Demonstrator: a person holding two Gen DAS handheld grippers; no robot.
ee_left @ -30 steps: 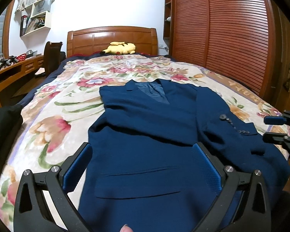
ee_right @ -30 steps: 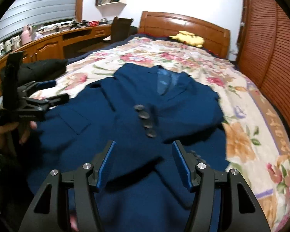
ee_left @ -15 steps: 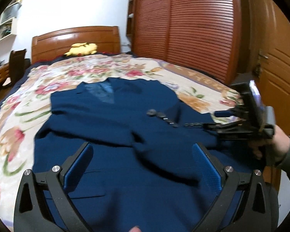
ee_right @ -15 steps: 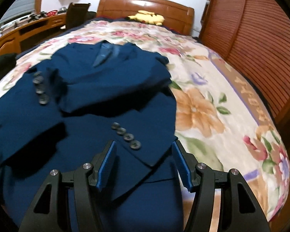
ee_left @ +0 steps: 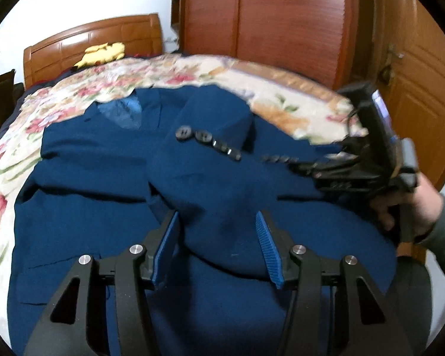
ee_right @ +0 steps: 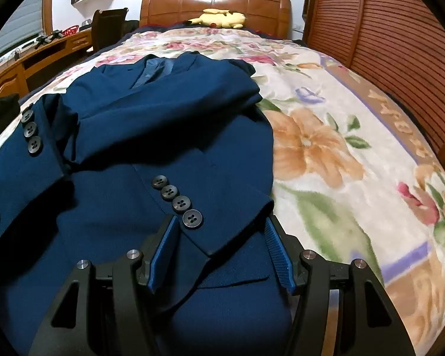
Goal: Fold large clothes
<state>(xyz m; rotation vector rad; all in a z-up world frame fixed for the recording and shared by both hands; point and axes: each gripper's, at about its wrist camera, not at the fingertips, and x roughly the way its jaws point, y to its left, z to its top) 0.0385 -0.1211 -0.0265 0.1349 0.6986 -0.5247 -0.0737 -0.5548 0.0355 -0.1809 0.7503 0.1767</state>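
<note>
- left gripper (ee_left: 216,246): black angular frame with triangular cut-outs; ribbed blue pads (ee_left: 166,249) lining both fingers; round silver screws (ee_left: 137,249) at the pivots
- right gripper (ee_right: 219,250): same black frame, blue pads, silver screw heads; seen from the left wrist at 3 o'clock, a black body with a small lit screen (ee_left: 381,105)
- right hand (ee_left: 412,204): grey-green sleeve (ee_left: 443,231) at the wrist
</note>
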